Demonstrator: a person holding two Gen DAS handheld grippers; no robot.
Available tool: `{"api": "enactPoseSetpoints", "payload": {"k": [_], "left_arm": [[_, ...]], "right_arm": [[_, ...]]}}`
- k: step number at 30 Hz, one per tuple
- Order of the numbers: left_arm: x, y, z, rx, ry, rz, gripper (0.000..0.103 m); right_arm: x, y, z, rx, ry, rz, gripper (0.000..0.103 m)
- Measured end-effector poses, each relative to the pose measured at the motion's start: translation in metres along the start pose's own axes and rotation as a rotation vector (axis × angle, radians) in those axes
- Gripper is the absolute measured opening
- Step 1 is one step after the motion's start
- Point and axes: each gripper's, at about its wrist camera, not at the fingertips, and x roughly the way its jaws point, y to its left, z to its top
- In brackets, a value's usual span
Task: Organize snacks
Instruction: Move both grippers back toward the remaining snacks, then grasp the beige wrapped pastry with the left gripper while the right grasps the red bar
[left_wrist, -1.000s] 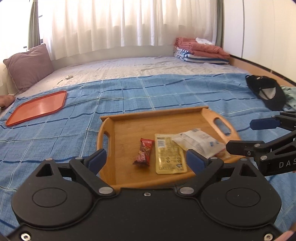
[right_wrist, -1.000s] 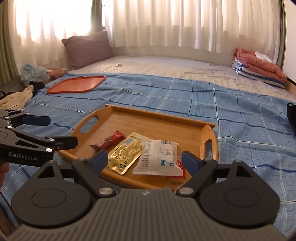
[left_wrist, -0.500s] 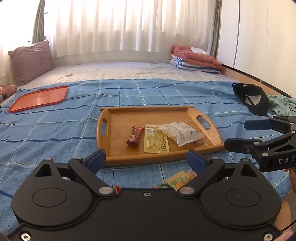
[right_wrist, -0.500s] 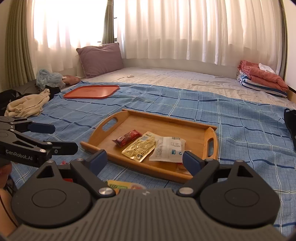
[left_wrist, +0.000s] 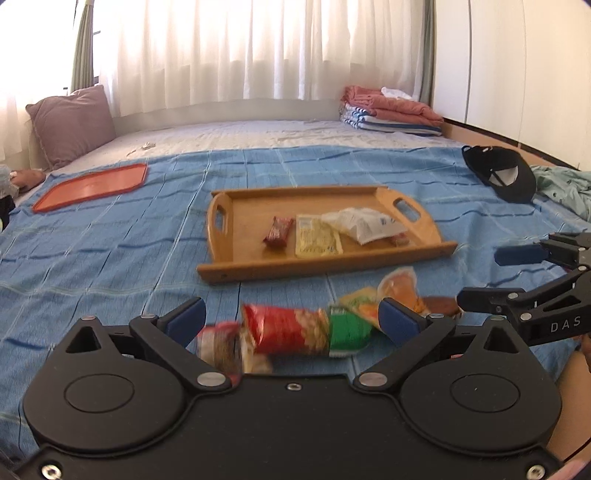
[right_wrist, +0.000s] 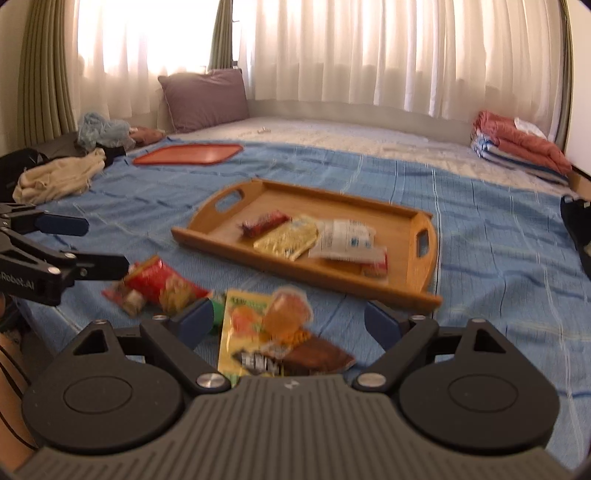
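Note:
A wooden tray (left_wrist: 240, 229) (right_wrist: 258, 201) lies on the blue blanket and holds a red bar (left_wrist: 279, 230), a yellow packet (left_wrist: 317, 238) and a white packet (left_wrist: 364, 223). Loose snacks lie on the blanket in front of it: a red-and-green bag (left_wrist: 295, 332) (right_wrist: 159, 280), a yellow-orange packet (right_wrist: 258, 325) (left_wrist: 391, 291) and a brown packet (right_wrist: 317, 356). My left gripper (left_wrist: 291, 319) (right_wrist: 99, 245) hovers over the red-and-green bag, its jaws opening, pads touching nothing. My right gripper (right_wrist: 288, 319) (left_wrist: 487, 275) stands open over the yellow-orange packet.
A flat orange-red tray (left_wrist: 92, 186) lies at the far left. A purple pillow (left_wrist: 70, 122) and folded blankets (left_wrist: 391, 110) sit by the curtains. A black cap (left_wrist: 498, 173) lies to the right, loose clothes (right_wrist: 59, 177) to the left.
Both grippers have drawn back from the wooden tray, which now looks smaller and farther. The loose snacks on the blanket have come into view under the fingers.

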Motion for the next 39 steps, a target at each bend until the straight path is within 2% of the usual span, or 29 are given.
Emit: {"api": "enactPoseSetpoints", "payload": {"k": [6, 10, 14, 18, 20, 27, 28, 29, 30, 31, 35, 39], "left_arm": [[0.01, 0.003, -0.028, -0.009, 0.011, 0.037, 0.1], [0.023, 0.009, -0.041, -0.062, 0.044, 0.021, 0.097], [0.036, 0.014, -0.05, -0.1, 0.075, 0.027, 0.082], [0.051, 0.019, -0.053, -0.129, 0.107, 0.04, 0.058], [0.057, 0.021, -0.053, -0.137, 0.114, 0.041, 0.054], [0.069, 0.014, -0.048, -0.092, 0.094, 0.071, 0.053], [0.07, 0.013, -0.047, -0.088, 0.089, 0.071, 0.053], [0.072, 0.013, -0.047, -0.086, 0.088, 0.071, 0.045], [0.074, 0.013, -0.047, -0.089, 0.099, 0.063, 0.027], [0.075, 0.013, -0.046, -0.096, 0.114, 0.049, 0.024], [0.067, 0.011, -0.049, -0.099, 0.128, 0.024, 0.022], [0.053, 0.005, -0.057, -0.089, 0.136, -0.007, 0.022]], "right_arm": [[0.008, 0.006, -0.031, -0.009, 0.04, -0.022, 0.093], [0.013, 0.012, -0.048, -0.067, 0.054, -0.063, 0.093], [0.016, 0.015, -0.059, -0.075, 0.067, -0.048, 0.092], [0.021, 0.017, -0.064, -0.077, 0.077, -0.055, 0.09], [0.024, 0.017, -0.065, -0.075, 0.076, -0.054, 0.086], [0.028, 0.024, -0.065, -0.076, 0.08, -0.028, 0.073], [0.028, 0.025, -0.064, -0.073, 0.081, -0.025, 0.065], [0.027, 0.026, -0.064, -0.071, 0.084, -0.018, 0.057], [0.026, 0.026, -0.064, -0.067, 0.086, -0.014, 0.053], [0.025, 0.027, -0.064, -0.064, 0.085, -0.014, 0.049], [0.018, 0.03, -0.066, -0.065, 0.087, -0.015, 0.041], [0.01, 0.029, -0.069, -0.051, 0.092, -0.012, 0.04]]}}
